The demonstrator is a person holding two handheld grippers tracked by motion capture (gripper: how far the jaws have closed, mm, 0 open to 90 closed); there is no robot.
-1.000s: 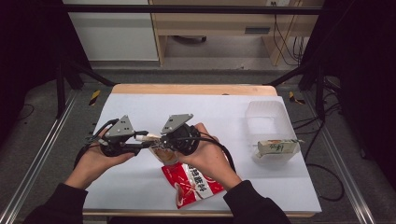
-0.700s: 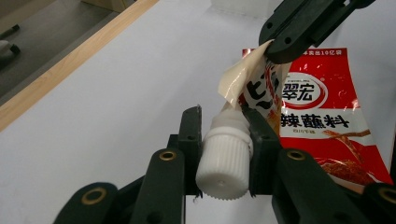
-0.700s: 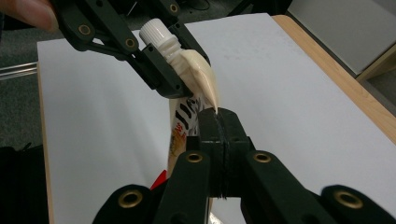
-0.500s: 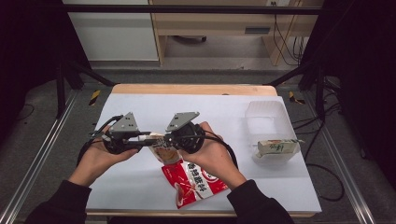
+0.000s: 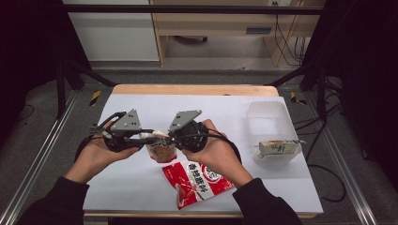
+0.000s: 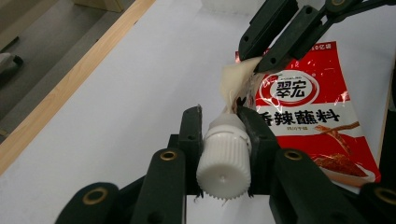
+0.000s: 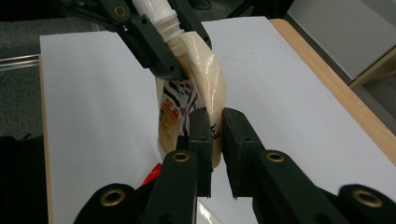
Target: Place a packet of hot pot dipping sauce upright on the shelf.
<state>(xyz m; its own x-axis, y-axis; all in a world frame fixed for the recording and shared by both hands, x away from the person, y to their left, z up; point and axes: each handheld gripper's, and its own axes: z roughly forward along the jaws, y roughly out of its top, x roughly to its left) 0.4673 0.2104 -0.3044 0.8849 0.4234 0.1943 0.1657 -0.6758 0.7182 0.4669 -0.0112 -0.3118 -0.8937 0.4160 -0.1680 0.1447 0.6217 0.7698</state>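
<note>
I am working in what looks like a lab or recording room: a white-topped desk with a wood edge stands inside a dark metal frame, cables hang behind, and grey carpet covers the floor.

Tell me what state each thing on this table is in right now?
Spouted pouch: lifted off the table, held at both ends.
White cap: still on the spout, clamped in the left tongs.
Right tongs: pinching the pouch's edge.
Red sachet: lying flat.
Clear tub: open, upright.
Small packet: lying by the tub.
</note>
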